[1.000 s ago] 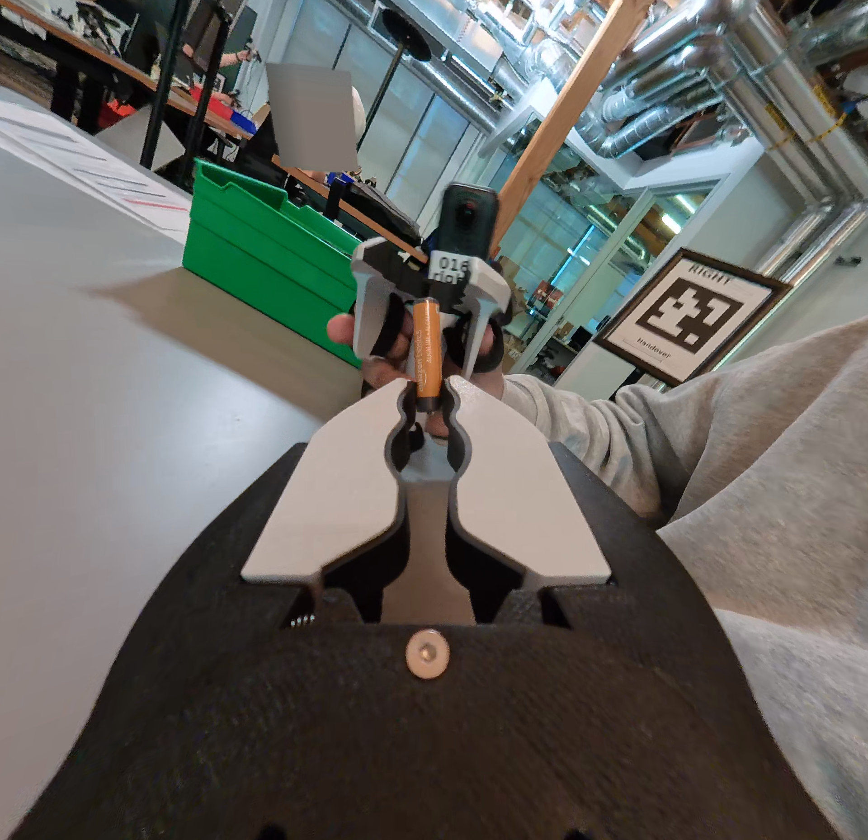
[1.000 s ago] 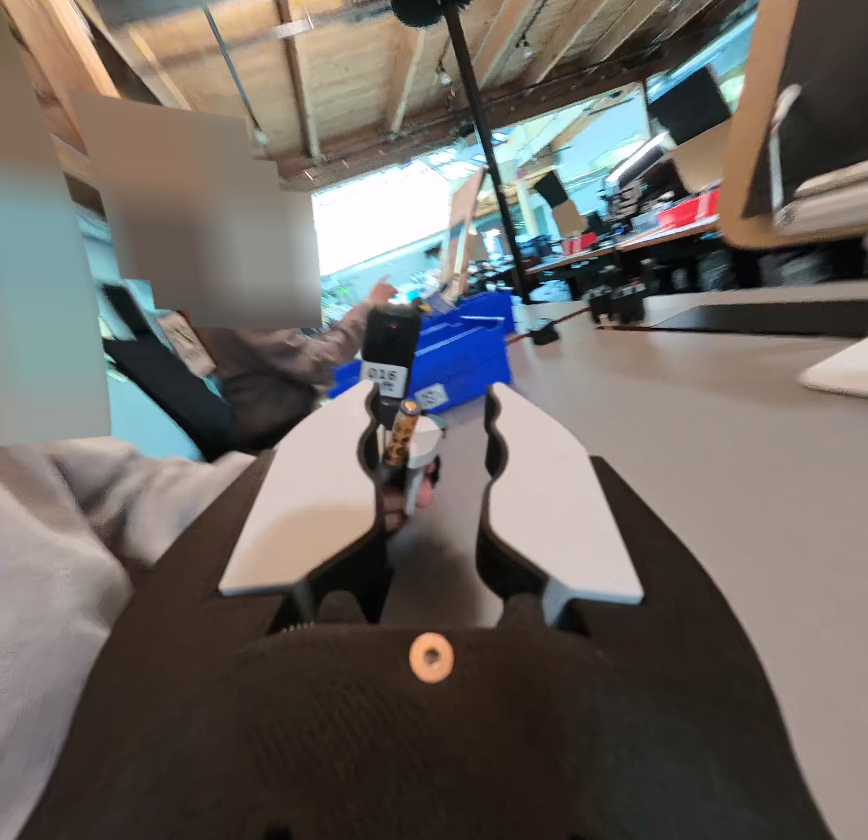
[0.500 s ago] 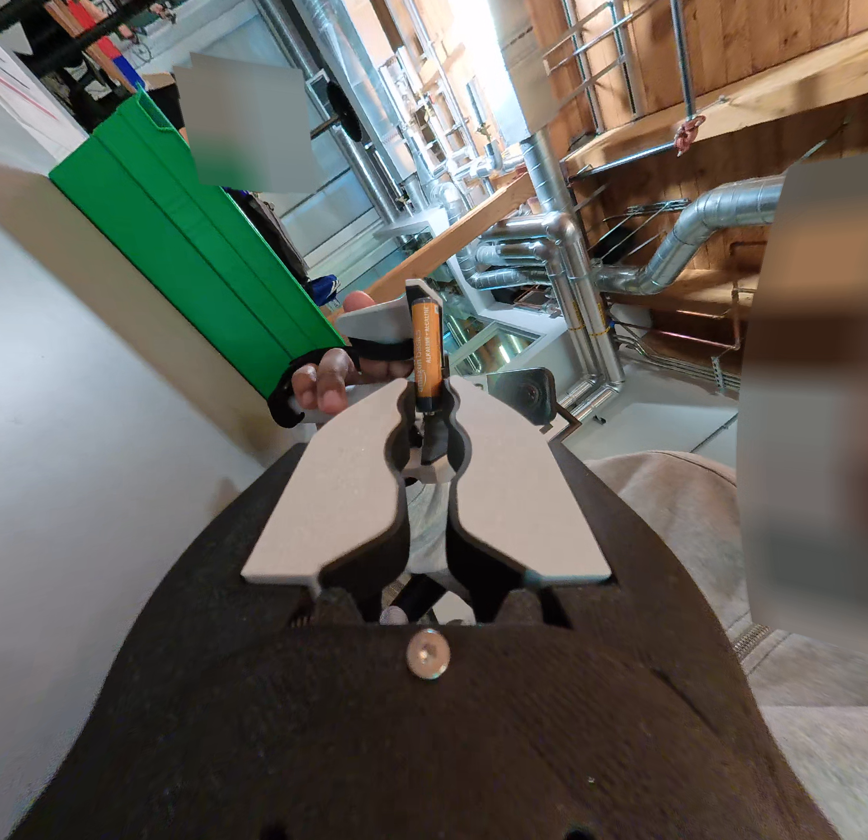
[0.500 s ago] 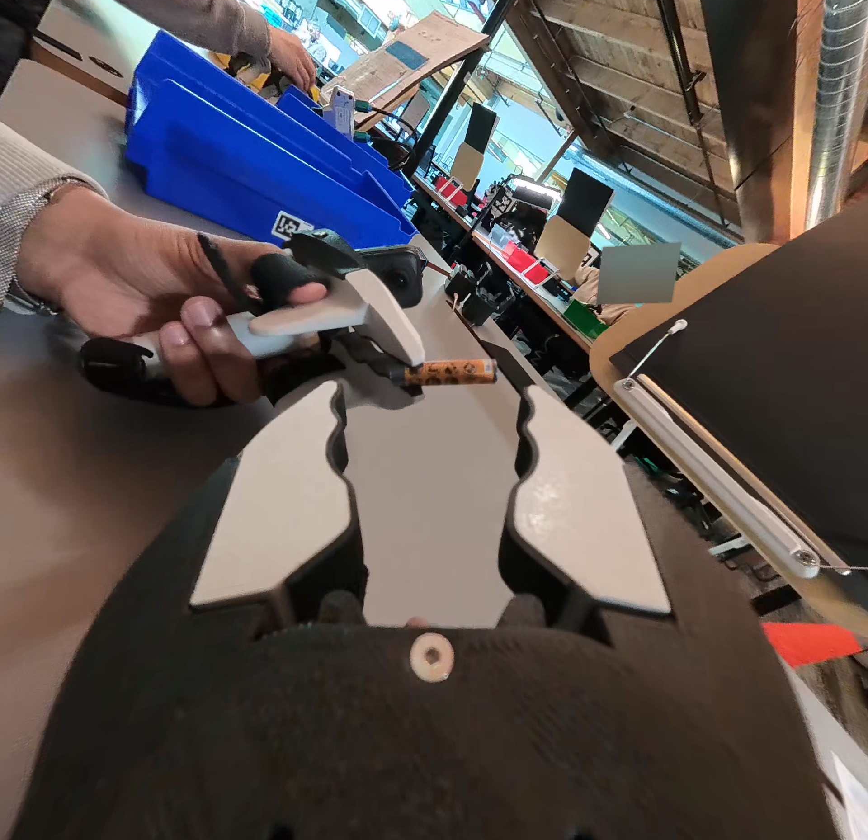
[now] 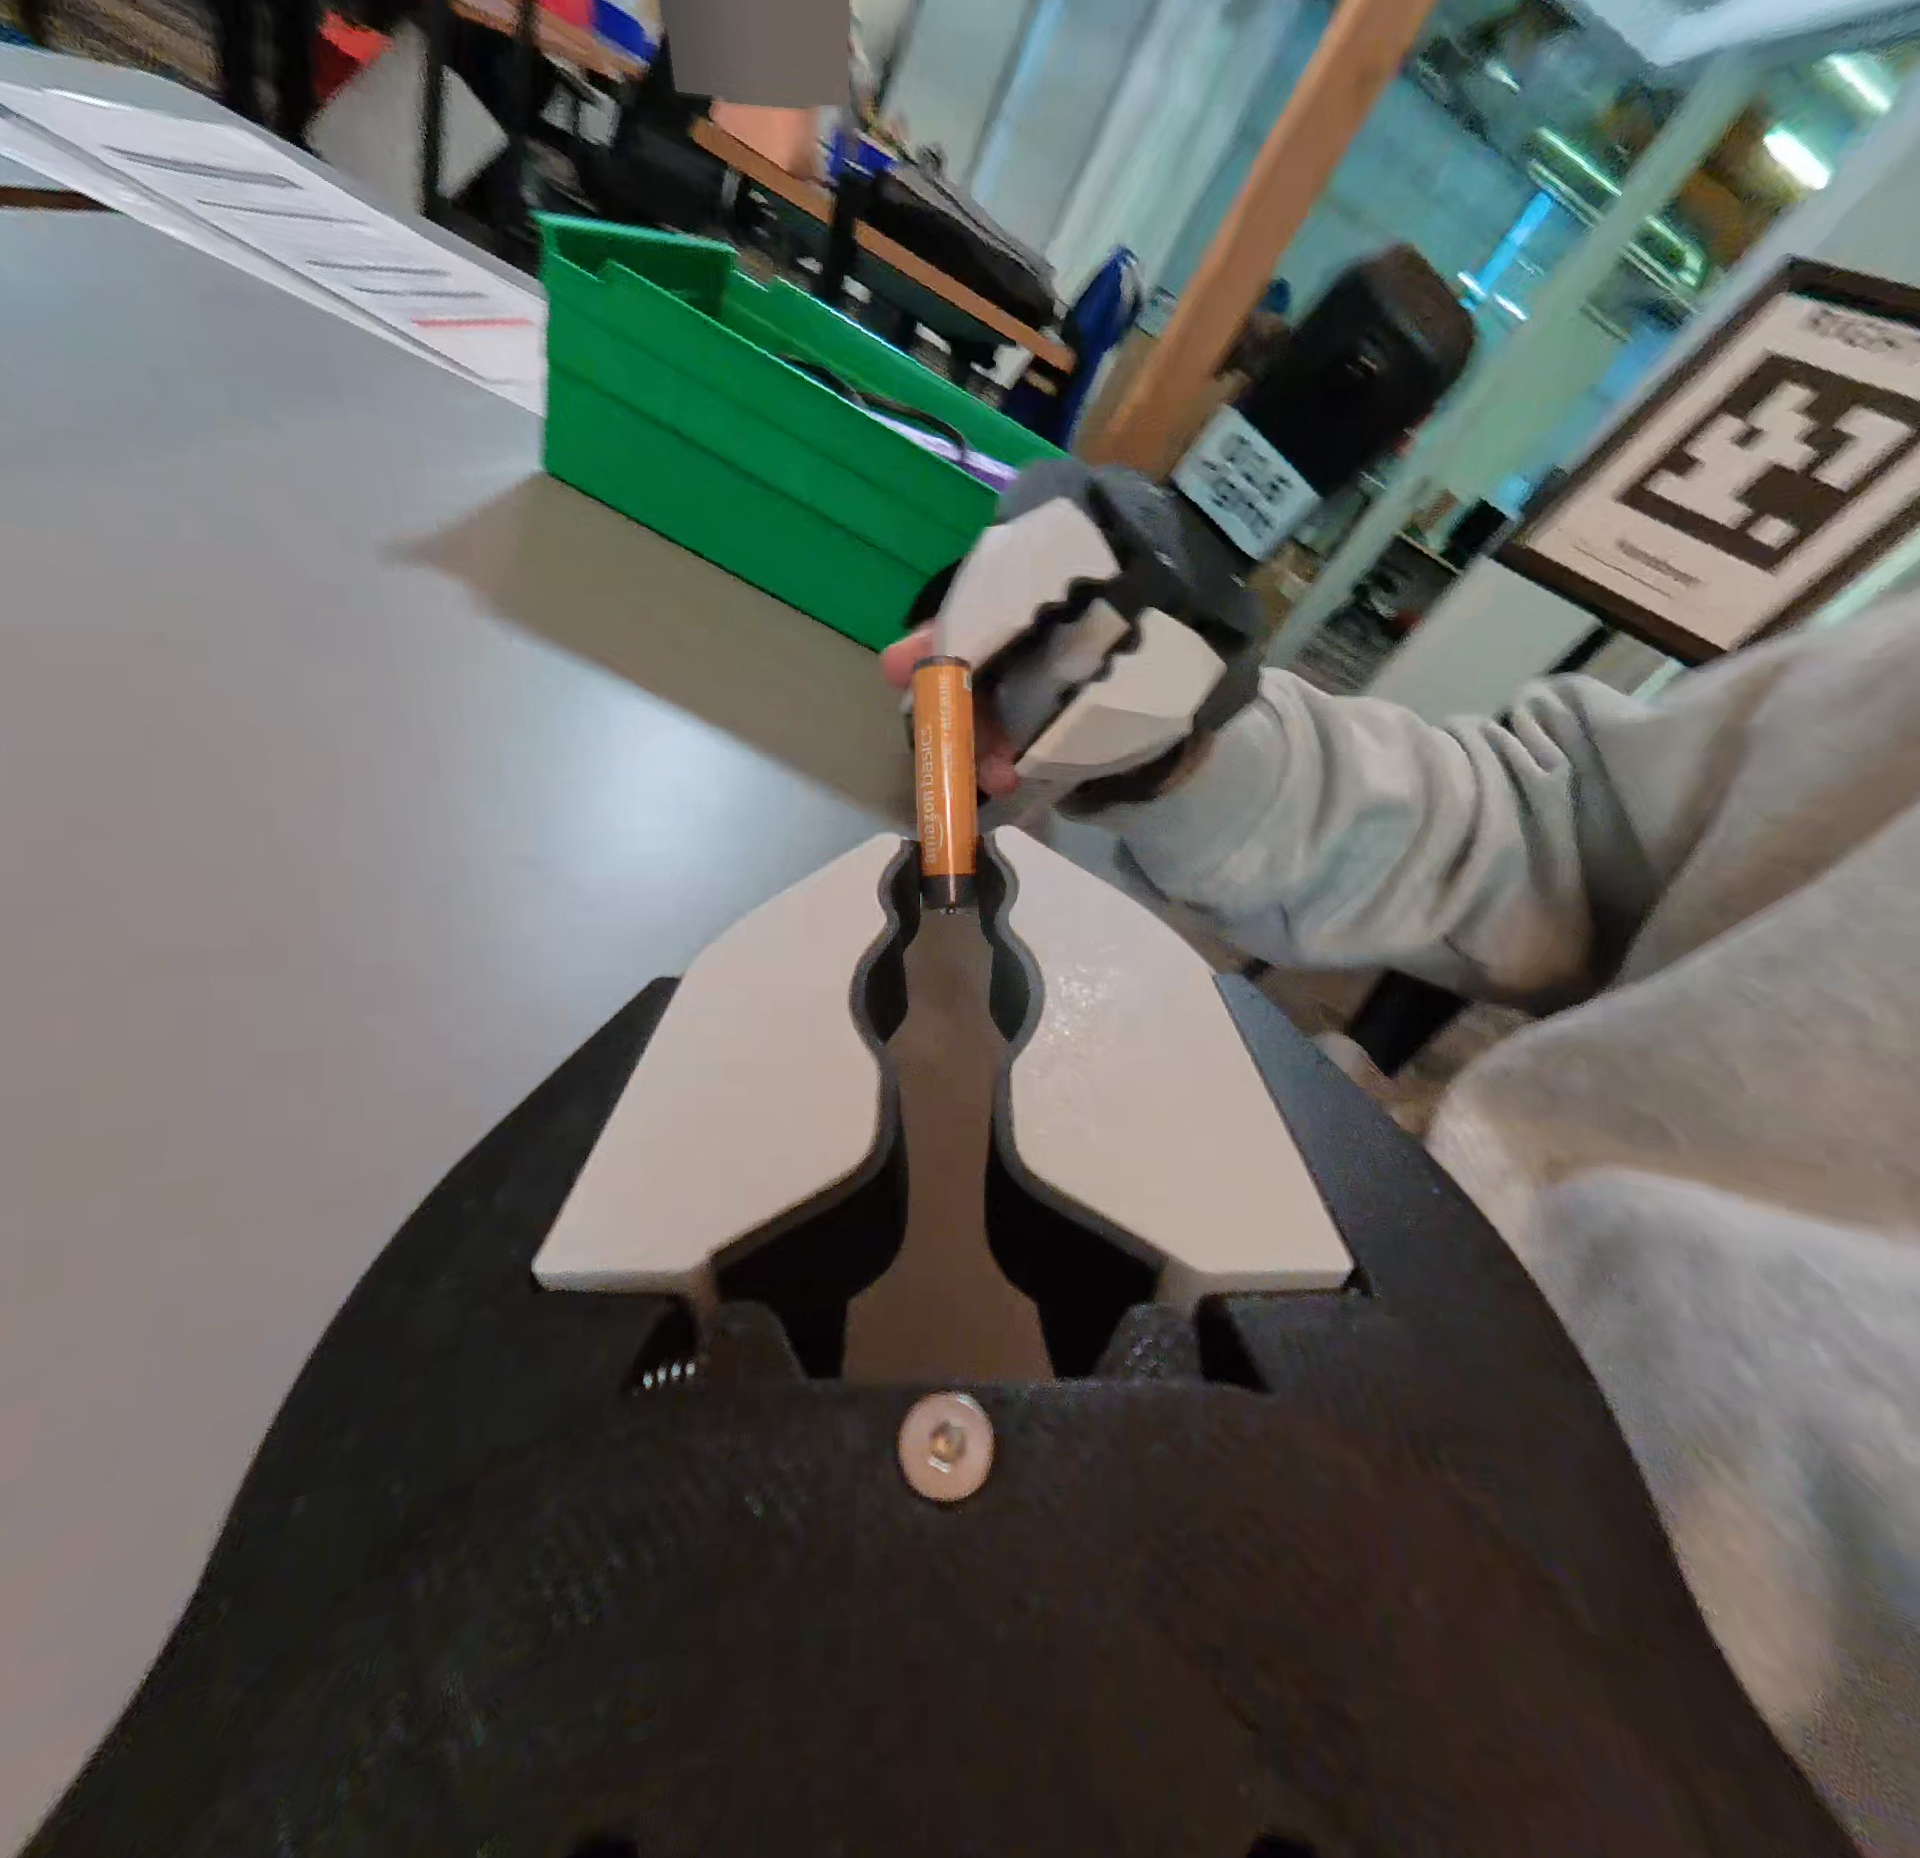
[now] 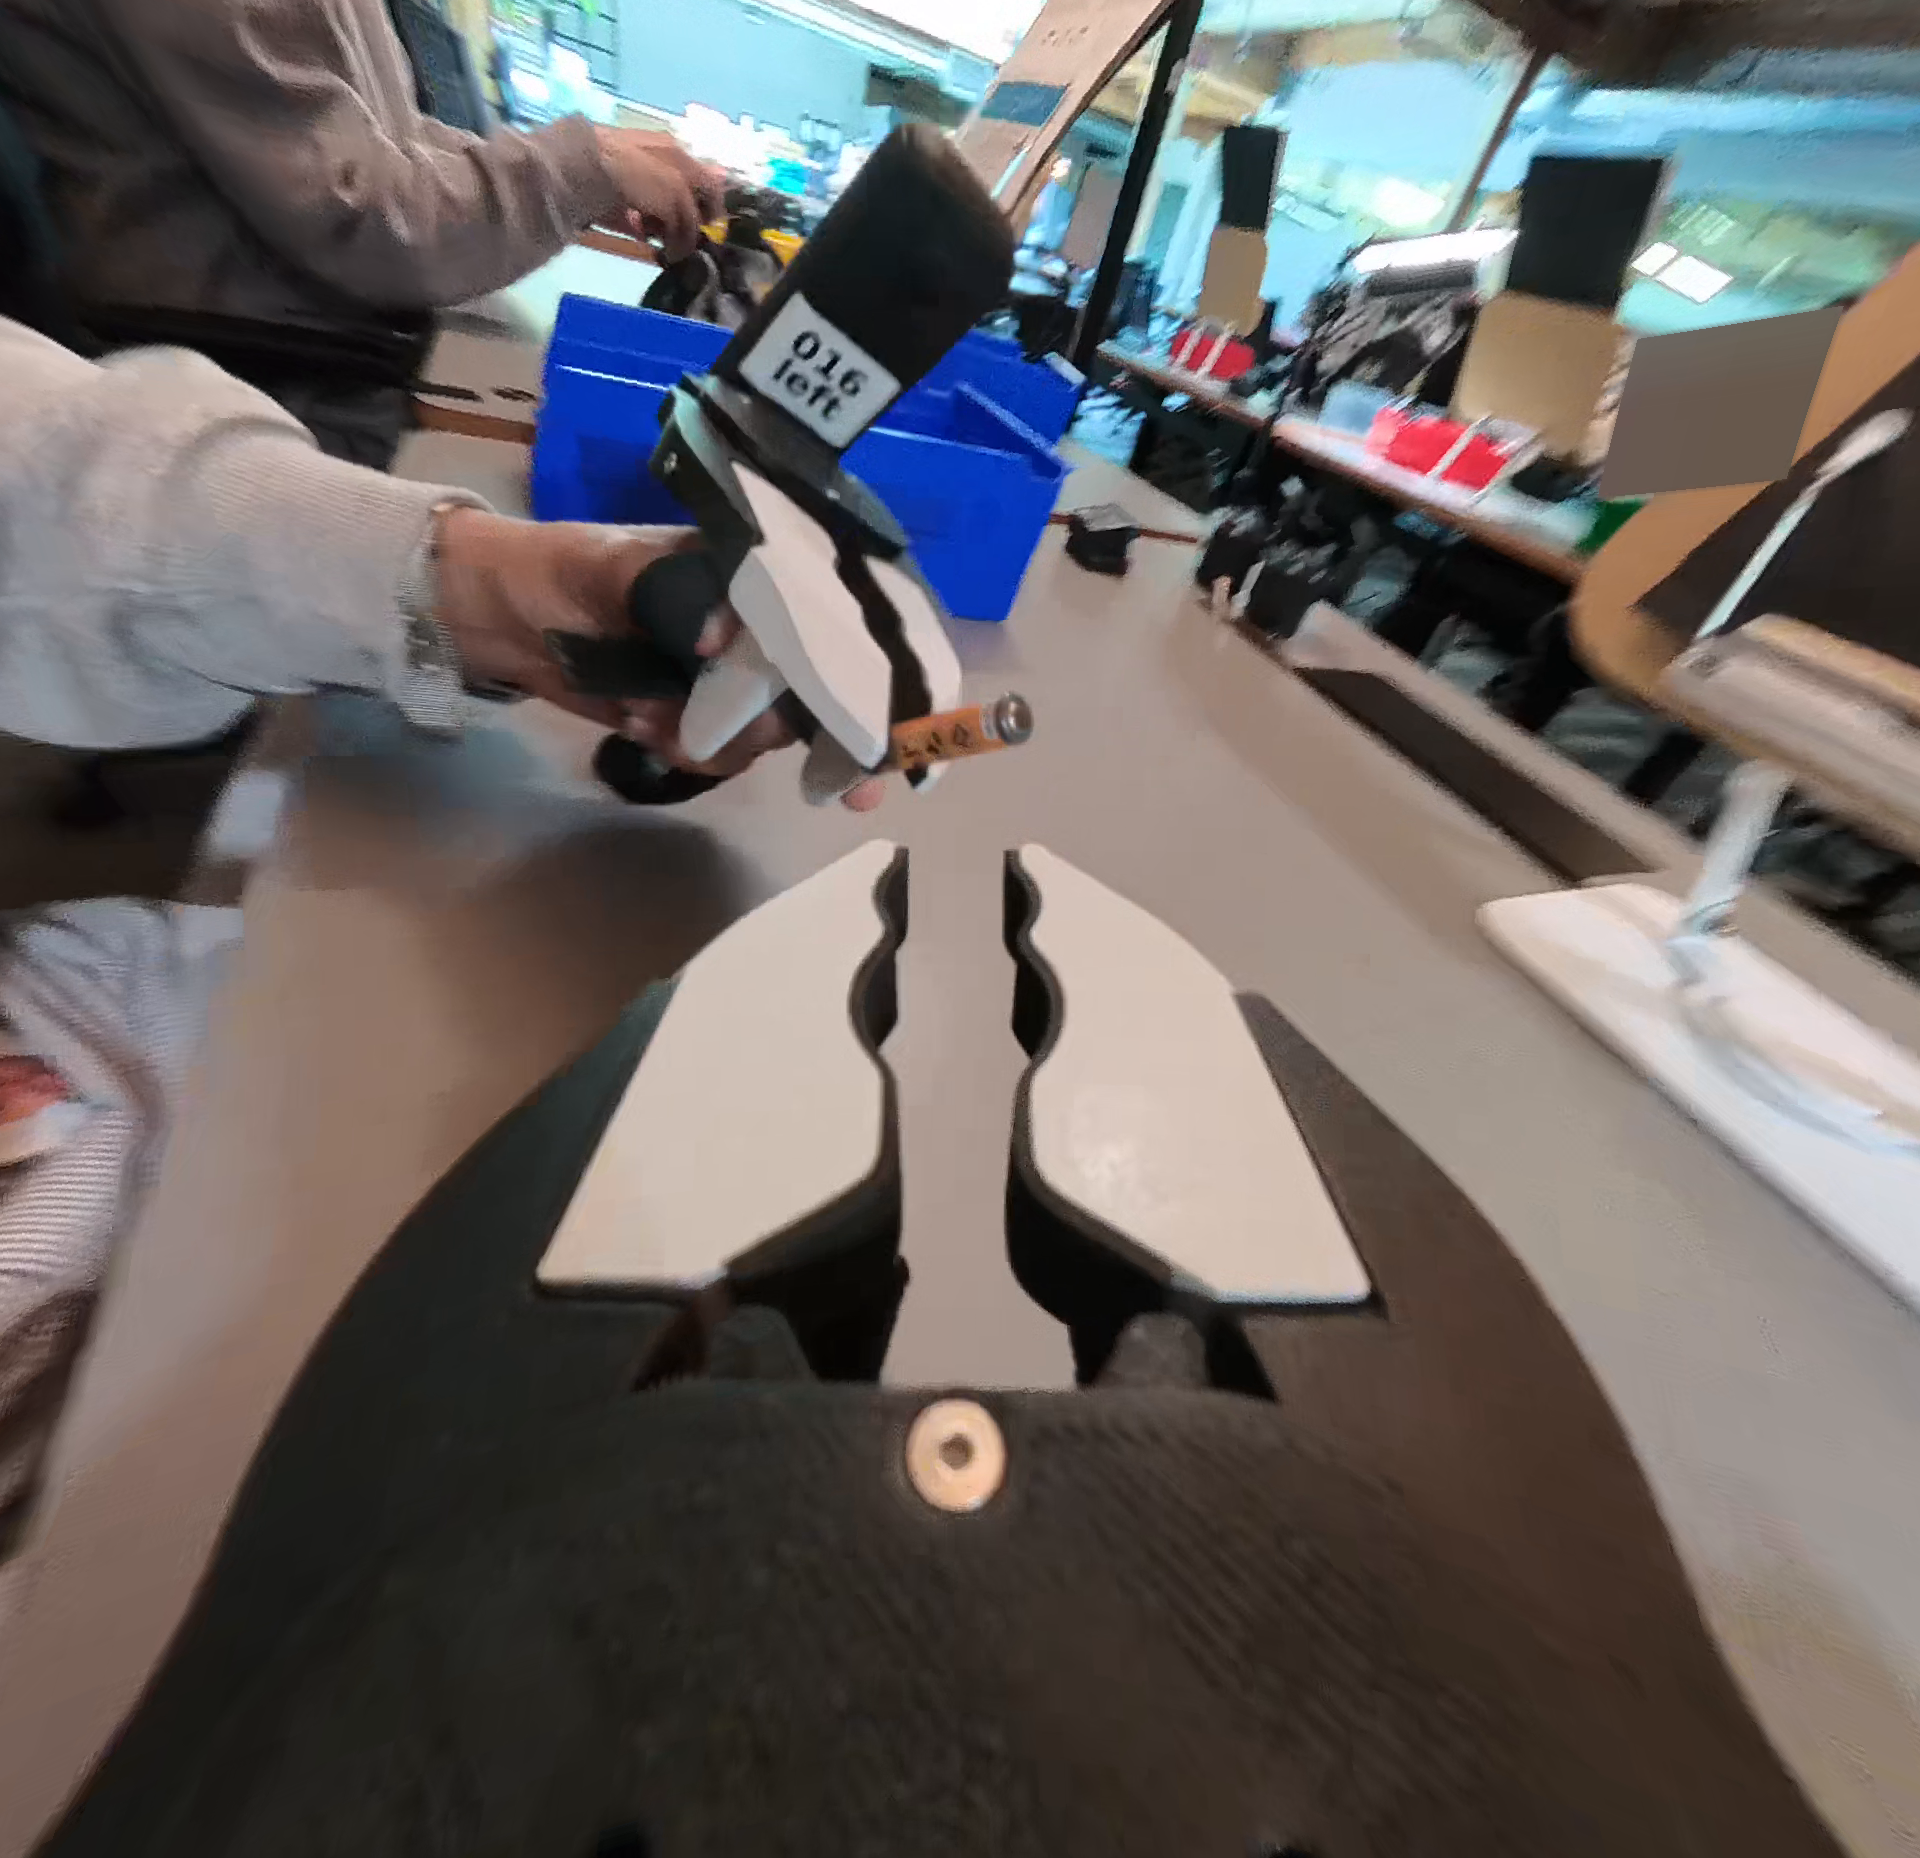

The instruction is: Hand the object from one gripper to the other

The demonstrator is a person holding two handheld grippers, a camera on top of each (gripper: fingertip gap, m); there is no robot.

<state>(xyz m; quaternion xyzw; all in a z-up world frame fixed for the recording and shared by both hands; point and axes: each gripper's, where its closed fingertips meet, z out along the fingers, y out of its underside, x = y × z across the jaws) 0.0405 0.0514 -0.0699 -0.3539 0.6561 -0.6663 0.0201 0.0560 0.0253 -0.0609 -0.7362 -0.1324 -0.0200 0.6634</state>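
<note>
Grey table (image 5: 312, 873) is stretching out below — an orange battery (image 5: 945, 780) is being pinched by the left gripper (image 5: 945, 858). Right gripper (image 6: 954, 858) is being held narrowly parted, gripping nothing.

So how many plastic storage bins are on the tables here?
2. A green bin sits on the table beyond the left gripper; a blue bin sits behind it in the right wrist view. Others may be hidden.

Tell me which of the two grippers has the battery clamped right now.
The left gripper: its fingertips are shut on the black end of the orange battery. The right gripper holds nothing, its fingers parted, table showing between them.
</note>
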